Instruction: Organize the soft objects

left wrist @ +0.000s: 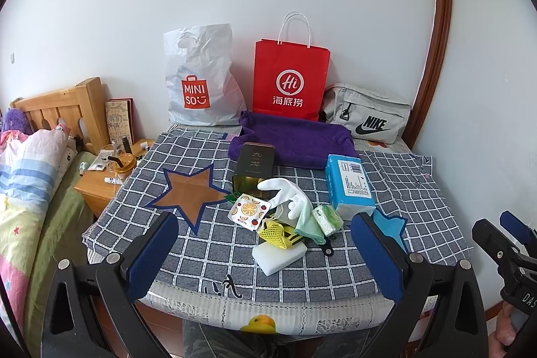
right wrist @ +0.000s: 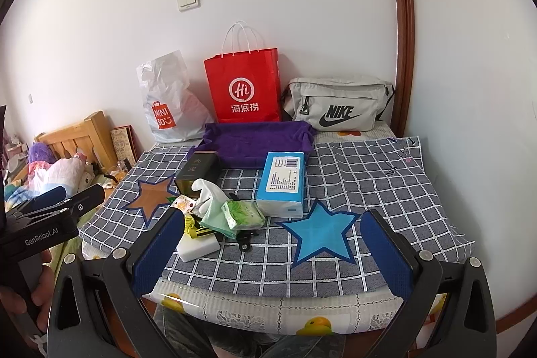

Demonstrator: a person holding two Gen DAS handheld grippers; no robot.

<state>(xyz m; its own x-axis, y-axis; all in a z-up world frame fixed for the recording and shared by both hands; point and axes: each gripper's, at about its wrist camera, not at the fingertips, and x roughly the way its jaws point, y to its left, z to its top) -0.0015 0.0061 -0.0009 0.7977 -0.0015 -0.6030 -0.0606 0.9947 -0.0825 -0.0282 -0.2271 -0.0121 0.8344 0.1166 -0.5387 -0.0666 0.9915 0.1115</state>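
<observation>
Both grippers, left gripper (left wrist: 265, 249) and right gripper (right wrist: 272, 252), hover with jaws released at the checked tabletop's (right wrist: 369, 176) near edge. Soft white glove (left wrist: 285, 192) tops the centre clutter; purple fabric tray (right wrist: 255, 140) behind looks empty.

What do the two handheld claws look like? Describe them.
Both match: the left claw and right claw have black angular frames with silver bolts and blue textured finger pads. The left one's body carries white "GenRobot.AI" lettering.
</observation>
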